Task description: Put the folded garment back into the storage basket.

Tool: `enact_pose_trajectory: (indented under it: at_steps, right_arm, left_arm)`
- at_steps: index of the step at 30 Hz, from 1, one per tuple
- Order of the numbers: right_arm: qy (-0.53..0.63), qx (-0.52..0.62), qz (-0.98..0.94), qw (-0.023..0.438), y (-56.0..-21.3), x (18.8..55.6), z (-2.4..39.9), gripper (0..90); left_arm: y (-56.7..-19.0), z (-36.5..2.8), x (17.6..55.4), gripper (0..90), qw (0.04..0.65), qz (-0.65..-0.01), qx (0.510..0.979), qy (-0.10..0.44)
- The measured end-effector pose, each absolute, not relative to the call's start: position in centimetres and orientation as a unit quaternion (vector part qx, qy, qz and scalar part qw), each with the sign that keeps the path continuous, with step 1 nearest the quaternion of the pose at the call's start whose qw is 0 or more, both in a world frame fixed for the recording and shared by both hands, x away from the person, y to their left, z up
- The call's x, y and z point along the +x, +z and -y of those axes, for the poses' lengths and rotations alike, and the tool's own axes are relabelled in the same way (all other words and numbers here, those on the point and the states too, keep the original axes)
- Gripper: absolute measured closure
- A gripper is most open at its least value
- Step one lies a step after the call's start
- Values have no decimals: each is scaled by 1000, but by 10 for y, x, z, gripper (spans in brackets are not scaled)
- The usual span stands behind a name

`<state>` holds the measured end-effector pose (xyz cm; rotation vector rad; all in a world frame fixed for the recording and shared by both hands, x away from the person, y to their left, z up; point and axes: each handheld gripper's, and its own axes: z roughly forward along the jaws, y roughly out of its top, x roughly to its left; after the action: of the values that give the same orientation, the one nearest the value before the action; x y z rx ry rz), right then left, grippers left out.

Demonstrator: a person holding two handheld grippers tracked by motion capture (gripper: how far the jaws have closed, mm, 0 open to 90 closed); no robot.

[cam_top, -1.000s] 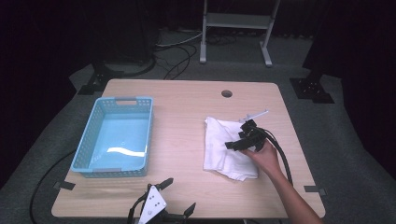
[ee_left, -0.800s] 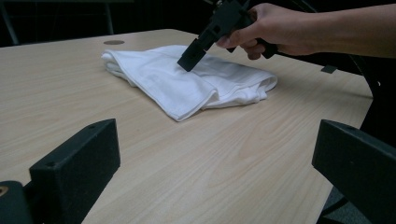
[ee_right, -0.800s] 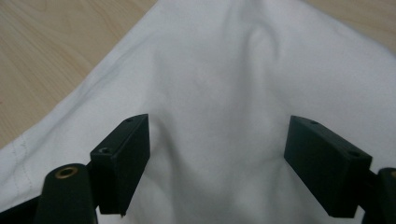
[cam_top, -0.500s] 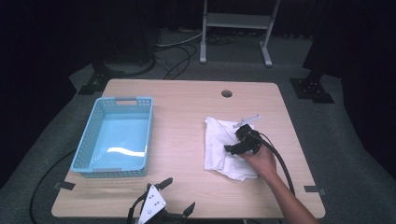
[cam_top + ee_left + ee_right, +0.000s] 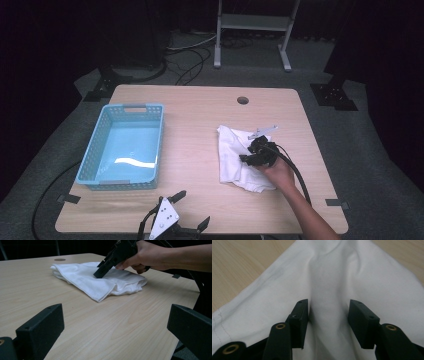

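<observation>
A pale wooden surface [image 5: 200, 125] stands in a dark room, with a small round hole [image 5: 243, 100] near its far edge. On the left half of the surface sits a light blue plastic basket [image 5: 95, 150], rectangular, with perforated walls and a handle slot in its far rim. On the right half, well apart from the basket, lies a white cloth [image 5: 232, 160], loosely folded and rumpled, flat on the wood; in the left claw view its [image 5: 87, 282] folded edges lie in soft layers near the middle of the surface. A person's right forearm comes in from the lower right corner, and the hand [image 5: 277, 172] holds the right claw [image 5: 245, 159], which points down and to the left onto the cloth, its tips pressing into the fabric. A black cable [image 5: 300, 175] trails from it along the arm. In the right claw view the two black jaws of this claw [image 5: 329, 320] stand partly apart on the cloth [image 5: 367, 277], with a raised ridge of white fabric gathered between them; they have just been closing in on that ridge, one jaw against the fold while a narrow gap shows at the other, so the pinch is not yet firm. At the near edge of the surface rests the left claw [image 5: 192, 210], its jaws spread wide with nothing between them.
</observation>
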<state>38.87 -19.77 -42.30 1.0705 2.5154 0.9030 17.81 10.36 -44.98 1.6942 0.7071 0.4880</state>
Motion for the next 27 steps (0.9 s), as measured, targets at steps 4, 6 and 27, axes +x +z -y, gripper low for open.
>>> enact_pose_trajectory:
  at_steps: [4, 6, 27]
  right_arm:
    - [313, 369, -865, 131, -423, 388, 196, 580]
    - [316, 367, -865, 130, -423, 388, 196, 610]
    - [357, 403, -837, 100, -420, 388, 207, 718]
  left_arm:
    - [-450, -103, 179, 6, 582, -302, 725, 209]
    - [-450, -103, 179, 6, 582, -301, 726, 208]
    - [-448, -104, 177, 6, 585, -301, 723, 211]
